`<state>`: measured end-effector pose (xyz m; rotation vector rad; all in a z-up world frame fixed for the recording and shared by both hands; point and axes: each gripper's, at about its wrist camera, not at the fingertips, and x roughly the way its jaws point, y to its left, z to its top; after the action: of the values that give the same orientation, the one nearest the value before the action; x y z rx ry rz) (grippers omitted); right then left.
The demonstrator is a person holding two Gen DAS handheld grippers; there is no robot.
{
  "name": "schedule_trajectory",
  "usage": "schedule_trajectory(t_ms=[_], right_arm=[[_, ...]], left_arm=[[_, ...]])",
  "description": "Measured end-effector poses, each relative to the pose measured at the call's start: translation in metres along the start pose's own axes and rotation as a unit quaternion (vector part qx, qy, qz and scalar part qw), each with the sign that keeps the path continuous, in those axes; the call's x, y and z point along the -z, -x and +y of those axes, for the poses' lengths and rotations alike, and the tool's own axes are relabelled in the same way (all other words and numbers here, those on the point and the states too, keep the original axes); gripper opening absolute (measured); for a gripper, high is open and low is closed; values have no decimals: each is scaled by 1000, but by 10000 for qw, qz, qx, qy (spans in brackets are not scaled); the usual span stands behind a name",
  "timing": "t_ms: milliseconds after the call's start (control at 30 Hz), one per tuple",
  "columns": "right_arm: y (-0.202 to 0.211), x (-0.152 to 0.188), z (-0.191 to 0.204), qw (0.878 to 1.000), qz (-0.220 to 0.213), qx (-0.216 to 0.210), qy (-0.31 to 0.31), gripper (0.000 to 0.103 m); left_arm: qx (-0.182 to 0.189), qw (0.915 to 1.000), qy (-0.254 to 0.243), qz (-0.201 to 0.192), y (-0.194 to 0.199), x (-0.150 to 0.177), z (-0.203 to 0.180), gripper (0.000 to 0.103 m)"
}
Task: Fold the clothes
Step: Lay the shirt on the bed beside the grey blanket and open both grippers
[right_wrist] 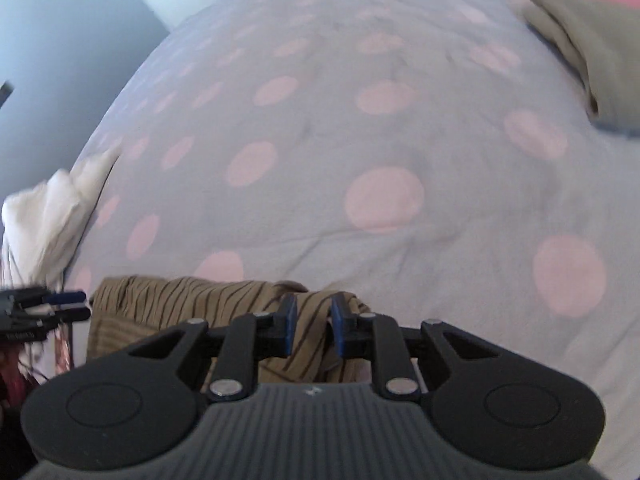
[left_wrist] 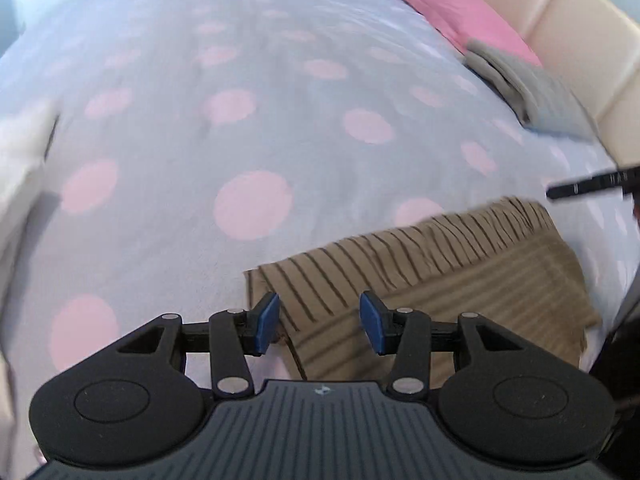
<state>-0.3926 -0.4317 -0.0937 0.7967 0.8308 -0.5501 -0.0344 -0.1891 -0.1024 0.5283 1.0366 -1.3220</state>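
I've got both tongs over the bed, tipped down at the quilt (left_wrist: 248,80), pale grey with big pink dots. The brown striped garment (left_wrist: 420,264) lies folded at the near edge of the quilt, right under me. My left gripper (left_wrist: 319,322) has its blue pads standing apart with nothing pinched; the garment's corner shows below the gap. My right gripper (right_wrist: 313,326) has its jaws narrow, with striped cloth showing in the slot, but I can't tell whether the pads press on it.

Writing: a small pale emblem on each gripper body, too small to read. The black bar at the right edge of the left view carries pale marks, blurred beyond reading.

Further off, a folded grey garment (left_wrist: 524,84) lies beside a pink pillow (left_wrist: 448,8). White cloth (right_wrist: 52,216) sits at the left edge.
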Motion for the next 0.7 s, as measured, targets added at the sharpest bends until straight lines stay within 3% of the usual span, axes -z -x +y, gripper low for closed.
schedule_trajectory(t_ms=[200, 267, 300, 333, 433, 533, 700], right_arm=[[-25, -3, -18, 9975, 214, -233, -633, 23], [-32, -4, -22, 9955, 271, -424, -798, 15], [-36, -4, -20, 9951, 310, -488, -803, 6], [-37, -3, -16, 9959, 283, -430, -747, 5], [-31, -1, -7, 9992, 23, -92, -391, 0], [-30, 0, -6, 9995, -127, 288, -54, 0], [-39, 5, -11, 9988, -103, 468, 63, 0]], left_arm=[[112, 9991, 364, 199, -21, -4, 19, 41], [76, 9986, 453, 278, -27, -4, 18, 40], [30, 9986, 431, 290, -29, -4, 17, 35], [-41, 9987, 396, 311, -31, -3, 16, 26], [-254, 9984, 310, 396, -37, 0, 13, 15], [-307, 9982, 286, 434, -39, 2, 12, 11], [-308, 9984, 252, 407, -38, 2, 11, 11]])
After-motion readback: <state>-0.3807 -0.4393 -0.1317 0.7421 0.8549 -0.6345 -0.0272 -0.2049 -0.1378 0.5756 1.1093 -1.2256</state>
